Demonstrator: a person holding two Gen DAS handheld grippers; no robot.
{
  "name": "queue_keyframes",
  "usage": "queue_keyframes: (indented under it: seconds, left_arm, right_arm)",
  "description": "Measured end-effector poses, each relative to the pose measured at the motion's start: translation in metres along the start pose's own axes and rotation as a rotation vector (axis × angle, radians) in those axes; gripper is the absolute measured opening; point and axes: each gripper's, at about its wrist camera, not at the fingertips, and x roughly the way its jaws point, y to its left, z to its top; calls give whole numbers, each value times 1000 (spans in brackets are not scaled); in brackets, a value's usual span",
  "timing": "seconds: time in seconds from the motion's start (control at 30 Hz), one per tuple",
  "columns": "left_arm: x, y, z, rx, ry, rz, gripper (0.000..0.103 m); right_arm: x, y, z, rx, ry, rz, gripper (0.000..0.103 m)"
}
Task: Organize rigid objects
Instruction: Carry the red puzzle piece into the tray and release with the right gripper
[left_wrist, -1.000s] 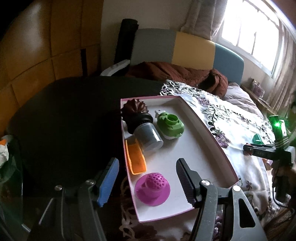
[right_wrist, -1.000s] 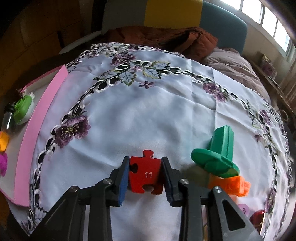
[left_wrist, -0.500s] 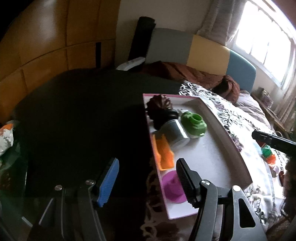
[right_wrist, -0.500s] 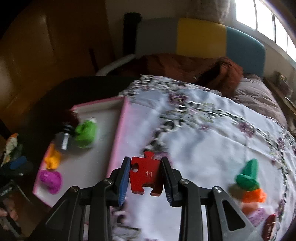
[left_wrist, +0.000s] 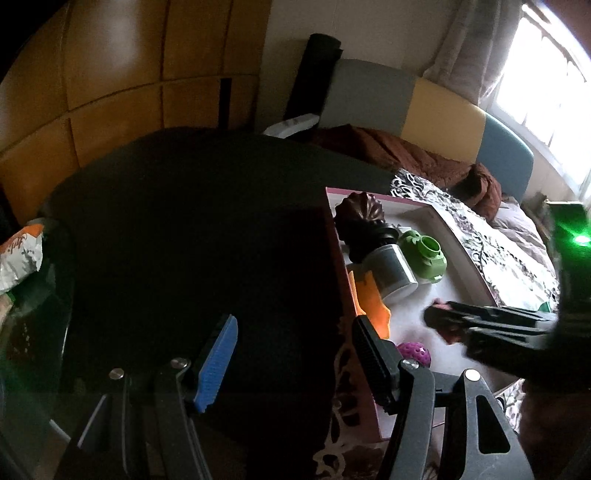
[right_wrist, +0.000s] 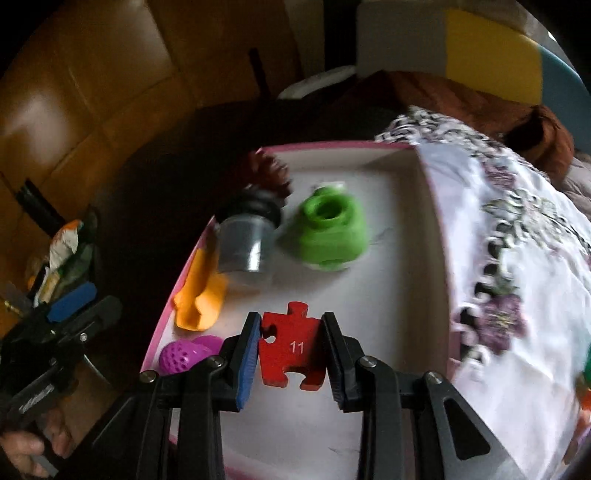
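Since 1 second ago I've swung my right claw (right_wrist: 290, 354) from the tablecloth (right_wrist: 517, 266) to over the pink tray (right_wrist: 436, 221), clamped on the red puzzle piece (right_wrist: 290, 350) marked 11, bare tray floor directly below. My left claw (left_wrist: 291, 365) hangs open, empty, beside the tray over the dark table (left_wrist: 203, 229).

Dark round table (left_wrist: 192, 229) under an embroidered floral tablecloth (right_wrist: 517, 258). Beyond the table: wooden wall panels (left_wrist: 110, 85), grey-yellow-blue headboard (left_wrist: 436, 110), brown blanket (left_wrist: 388, 155). Snack bag (left_wrist: 22, 251) at the table's left edge.
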Motion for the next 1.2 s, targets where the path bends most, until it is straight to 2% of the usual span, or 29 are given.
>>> queue_keyframes:
  seconds: [0.1, 0.2, 0.33, 0.43, 0.87, 1.2]
  left_arm:
    - [2, 0, -1, 3, 9, 2, 65]
    - [2, 0, -1, 0, 7, 1, 65]
    - [1, -1, -2, 10, 5, 4, 65]
    - [-1, -3, -3, 19, -1, 7, 65]
    - [-9, -15, -2, 52, -8, 4, 65]
    - [-19, -32, 3, 99, -35, -8, 65]
  right_arm:
    - [17, 9, 1, -4, 35, 10, 33]
    - [23, 13, 3, 3, 10, 4, 34]
    - [22, 13, 2, 15, 9, 12, 44]
    - [12, 10, 2, 34, -17, 17, 47]
    - [-18, 9, -4, 9, -100, -36, 47]
    - [-48, -9, -5, 29, -182, -74, 47]
